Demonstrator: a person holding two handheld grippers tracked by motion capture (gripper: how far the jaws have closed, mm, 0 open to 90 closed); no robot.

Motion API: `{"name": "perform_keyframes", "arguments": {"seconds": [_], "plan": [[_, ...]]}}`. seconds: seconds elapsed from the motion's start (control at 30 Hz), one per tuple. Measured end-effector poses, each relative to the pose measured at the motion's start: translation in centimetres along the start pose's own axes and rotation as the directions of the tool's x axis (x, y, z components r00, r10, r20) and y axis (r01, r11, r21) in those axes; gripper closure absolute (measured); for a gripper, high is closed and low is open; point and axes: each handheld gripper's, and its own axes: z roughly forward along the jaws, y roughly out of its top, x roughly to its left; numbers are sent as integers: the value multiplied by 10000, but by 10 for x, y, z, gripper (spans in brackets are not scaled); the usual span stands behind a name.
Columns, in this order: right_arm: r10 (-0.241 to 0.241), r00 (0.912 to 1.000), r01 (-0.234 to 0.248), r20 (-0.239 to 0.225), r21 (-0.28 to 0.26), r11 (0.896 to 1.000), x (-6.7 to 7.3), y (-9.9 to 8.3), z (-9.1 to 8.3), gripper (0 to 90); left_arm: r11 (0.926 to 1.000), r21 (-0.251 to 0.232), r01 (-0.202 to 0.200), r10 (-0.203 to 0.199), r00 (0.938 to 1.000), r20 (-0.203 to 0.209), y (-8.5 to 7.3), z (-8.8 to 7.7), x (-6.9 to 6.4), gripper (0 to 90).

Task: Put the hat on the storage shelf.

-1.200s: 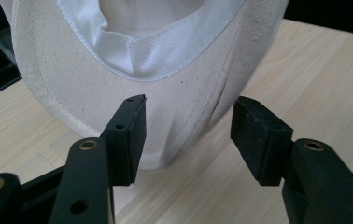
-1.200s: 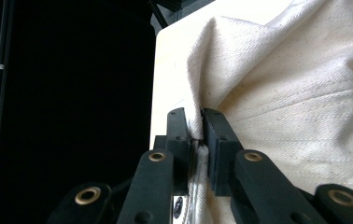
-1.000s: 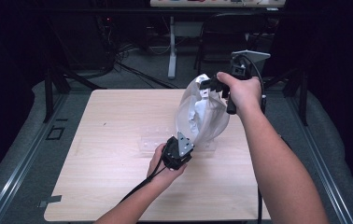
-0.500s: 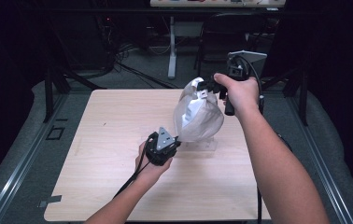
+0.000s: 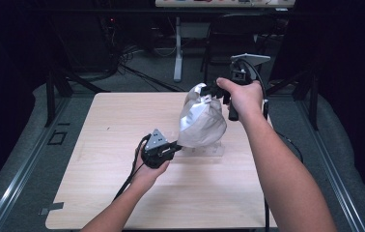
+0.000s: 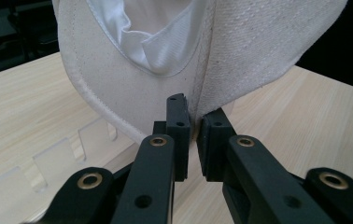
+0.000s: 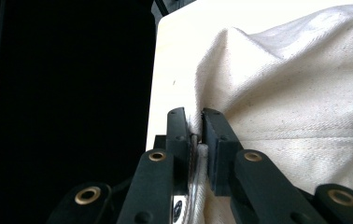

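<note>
Right now one white cloth bag (image 5: 201, 122) hangs in the middle of the high view, stretched between two claws above one light wooden worktop (image 5: 98, 164). At the upper right of centre, the right claw (image 5: 210, 93) pinches the top of the bag, with the person's right hand (image 5: 243, 96) wrapped around its handle and one grey three-cornered plate (image 5: 250, 58) above it. In the right gripper view, the two black jaws of the right claw (image 7: 195, 140) stand close together with a fold of the bag (image 7: 296, 107) clamped between them, the cloth spreading to the right of the frame and the pale worktop (image 7: 174, 51) beyond it.

Lower and left of centre in the high view, the left claw (image 5: 175, 145) meets the bottom edge of the bag, held by the left hand (image 5: 147, 170), a second grey plate (image 5: 157, 140) on top. In the left gripper view, the left claw (image 6: 193, 135) has its two jaws nearly together on a seam at the bag's (image 6: 254, 51) lower edge, a thin strip of cloth caught between them; the bag's open mouth and white lining show at the top of that frame.

One clear plastic rack (image 5: 204, 150) lies on the worktop just under the bag; its notched edge (image 6: 53, 158) appears at the lower left of the left gripper view.
</note>
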Motion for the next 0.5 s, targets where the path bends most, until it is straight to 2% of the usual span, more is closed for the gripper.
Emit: {"name": "perform_keyframes", "arguments": {"seconds": [0.03,0.17,0.27,0.5], "plan": [[0,10000,0,0,0,10000,0,0,0,821,9999,27,97,-97,9999,66,0,1,0,844],[134,9999,-134,27,-38,9999,-5,1,-2,821,9998,165,71,-74,9998,167,-1,6,-3,844],[121,9999,-121,-51,-30,9999,-7,0,-1,821,9997,-23,244,-243,9995,183,-4,6,-2,844],[82,9999,-80,-84,213,9997,-8,-3,8,821,9991,71,429,-428,9991,-5,-12,1,3,846]]}}
